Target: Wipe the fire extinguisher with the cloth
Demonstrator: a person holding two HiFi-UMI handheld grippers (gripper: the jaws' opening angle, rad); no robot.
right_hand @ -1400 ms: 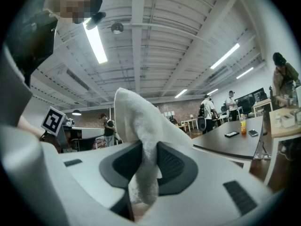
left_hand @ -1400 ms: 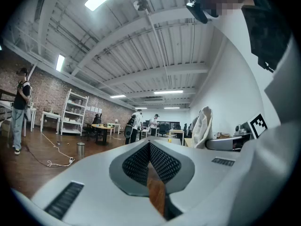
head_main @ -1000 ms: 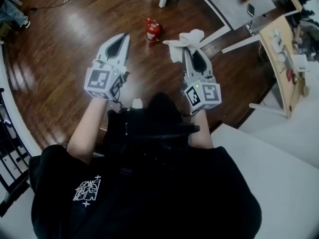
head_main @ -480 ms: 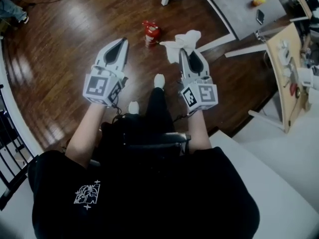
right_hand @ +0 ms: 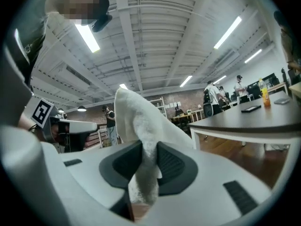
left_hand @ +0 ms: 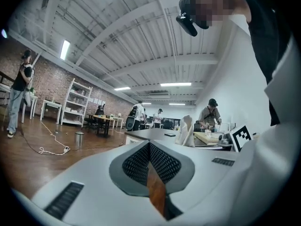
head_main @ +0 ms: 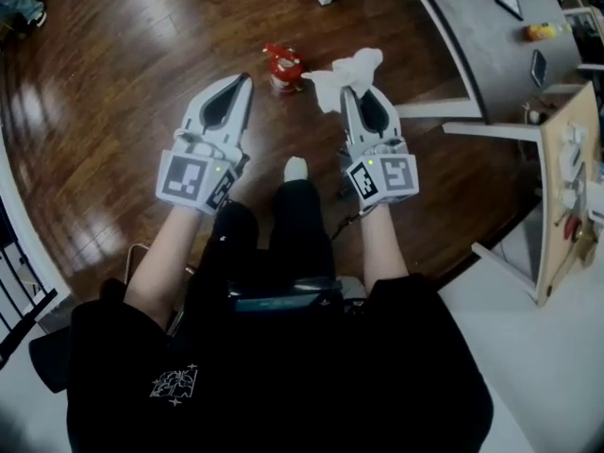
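Walking has brought the small red fire extinguisher a bit closer. Still the approach: right gripper clamps the crumpled white cloth, left gripper is closed on nothing. Next probably means reaching down.

Fire extinguisher: small, red, on the dark wood floor, seen from above. Cloth: white, crumpled, pinched between the right gripper jaws. Its loose end bunches past the tips, just right of the extinguisher in the head view.

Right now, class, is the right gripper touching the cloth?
Touching. The right gripper view shows the right gripper with its jaws shut on a fold of the white cloth, which stands up from between them.
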